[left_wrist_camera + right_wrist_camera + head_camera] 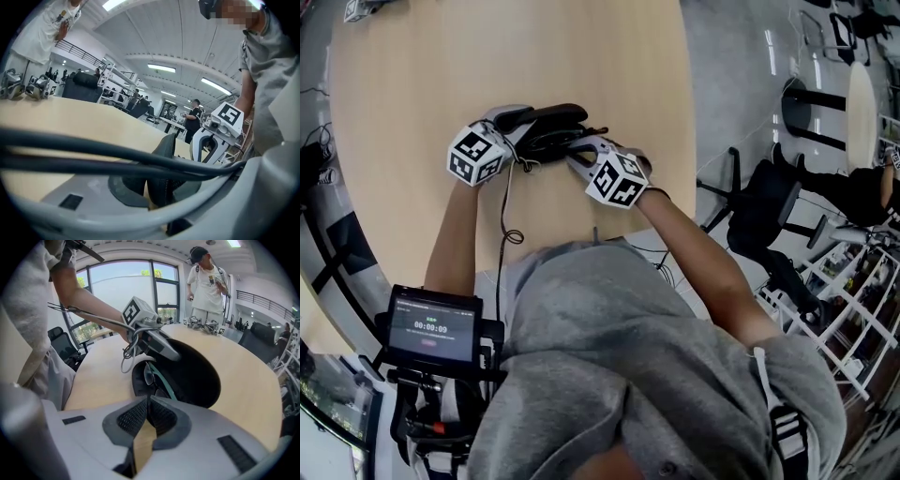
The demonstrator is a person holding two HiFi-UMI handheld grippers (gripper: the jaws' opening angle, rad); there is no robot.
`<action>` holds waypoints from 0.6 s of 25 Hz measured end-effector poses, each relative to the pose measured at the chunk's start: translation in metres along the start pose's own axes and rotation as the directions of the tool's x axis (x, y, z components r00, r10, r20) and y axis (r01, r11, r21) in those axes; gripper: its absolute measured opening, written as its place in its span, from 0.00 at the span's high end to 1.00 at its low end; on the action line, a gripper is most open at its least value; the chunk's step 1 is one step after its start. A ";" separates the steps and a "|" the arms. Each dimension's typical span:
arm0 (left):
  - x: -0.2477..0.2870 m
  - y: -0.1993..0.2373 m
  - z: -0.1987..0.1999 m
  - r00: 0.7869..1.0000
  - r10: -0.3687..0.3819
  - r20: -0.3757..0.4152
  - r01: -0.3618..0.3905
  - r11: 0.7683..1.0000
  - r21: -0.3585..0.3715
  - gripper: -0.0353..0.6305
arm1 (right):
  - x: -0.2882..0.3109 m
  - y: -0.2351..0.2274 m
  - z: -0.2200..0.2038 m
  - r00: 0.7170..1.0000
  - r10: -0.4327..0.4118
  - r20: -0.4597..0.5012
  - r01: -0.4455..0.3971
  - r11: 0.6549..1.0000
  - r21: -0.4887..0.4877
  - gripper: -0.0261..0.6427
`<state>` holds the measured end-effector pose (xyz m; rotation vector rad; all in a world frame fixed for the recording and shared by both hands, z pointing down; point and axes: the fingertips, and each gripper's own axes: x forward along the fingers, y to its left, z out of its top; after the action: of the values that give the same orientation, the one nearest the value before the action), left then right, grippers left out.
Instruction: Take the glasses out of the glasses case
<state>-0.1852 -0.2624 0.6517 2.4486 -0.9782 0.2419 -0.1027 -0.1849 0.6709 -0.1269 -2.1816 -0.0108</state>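
A black zippered glasses case lies open on the round wooden table, between both grippers. In the right gripper view its lid stands up and the glasses, with a green temple, lie in the lower half. My left gripper is shut on the case's zippered edge, which sits between its pads. It also shows in the right gripper view, at the lid's rim. My right gripper is shut at the case's near rim and seems to pinch it; its marker cube shows beyond the case.
A cable loops from the left gripper across the table's near part. Small metal gadgets sit at the far edge, where a person in white stands. An office chair is right of the table. A screen hangs at my left.
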 end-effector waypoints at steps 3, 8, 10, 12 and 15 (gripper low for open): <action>0.002 -0.003 -0.001 1.000 -0.005 -0.017 0.006 1.000 0.025 0.87 | -0.012 0.000 0.017 1.000 0.011 0.025 -0.010 1.000 -0.024 0.94; 0.002 -0.003 0.002 1.000 0.000 -0.010 0.000 1.000 0.015 0.87 | -0.019 -0.013 0.045 0.998 -0.049 0.035 0.053 0.992 -0.113 0.92; 0.003 -0.003 0.003 1.000 0.000 -0.009 0.000 1.000 0.015 0.87 | -0.011 -0.018 0.046 0.998 -0.069 -0.002 0.067 0.984 -0.168 0.85; 0.005 -0.004 0.004 1.000 -0.001 -0.007 0.001 1.000 0.016 0.87 | -0.001 -0.020 0.044 0.996 -0.077 -0.055 0.062 0.972 -0.227 0.83; 0.006 -0.004 0.005 1.000 0.001 -0.008 0.000 1.000 0.013 0.87 | 0.014 -0.019 0.035 0.986 -0.087 -0.141 0.036 0.943 -0.331 0.82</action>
<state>-0.1784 -0.2659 0.6481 2.4573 -0.9766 0.2589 -0.1410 -0.2004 0.6629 -0.2381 -2.0122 -0.4081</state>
